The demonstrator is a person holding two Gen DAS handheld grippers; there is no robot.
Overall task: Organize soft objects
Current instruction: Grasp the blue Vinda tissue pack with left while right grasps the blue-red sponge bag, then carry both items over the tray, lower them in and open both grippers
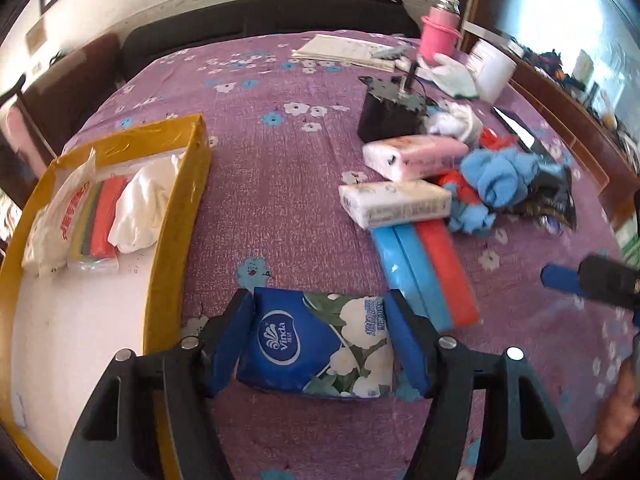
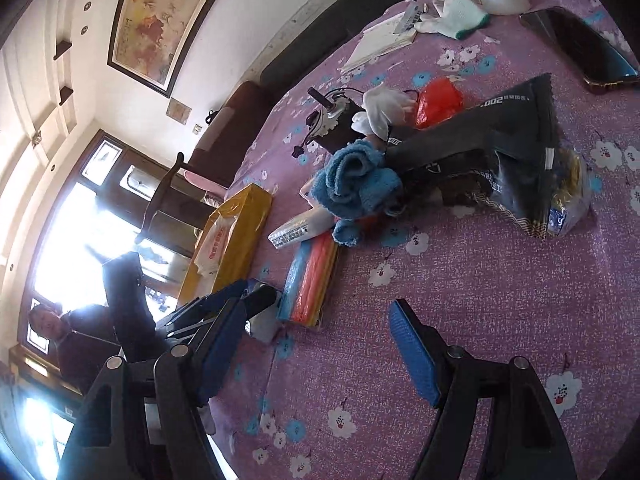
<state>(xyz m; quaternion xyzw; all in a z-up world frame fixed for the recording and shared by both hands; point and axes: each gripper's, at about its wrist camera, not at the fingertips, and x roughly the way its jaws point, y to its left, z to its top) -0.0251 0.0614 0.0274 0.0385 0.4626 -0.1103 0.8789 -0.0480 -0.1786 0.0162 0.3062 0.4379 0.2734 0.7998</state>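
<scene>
My left gripper (image 1: 320,312) is shut on a blue Vinda tissue pack (image 1: 316,344), held just right of the yellow box (image 1: 176,216). The box holds a white cloth (image 1: 144,200), a bagged pack of coloured cloths (image 1: 100,216) and a white bag. On the purple cloth lie two tissue packs (image 1: 394,202), a blue and red cloth pack (image 1: 428,276) and a blue towel (image 1: 500,176). My right gripper (image 2: 316,320) is open and empty above the purple cloth; the towel (image 2: 356,184) and cloth pack (image 2: 310,280) lie ahead of it.
A black device (image 1: 388,114), white gloves (image 1: 452,76), a pink bottle (image 1: 438,28), a white tub (image 1: 492,68), papers (image 1: 344,50) and a dark snack bag (image 2: 516,152) sit on the table. A phone (image 2: 580,48) lies at the far edge. A person (image 2: 80,336) stands at left.
</scene>
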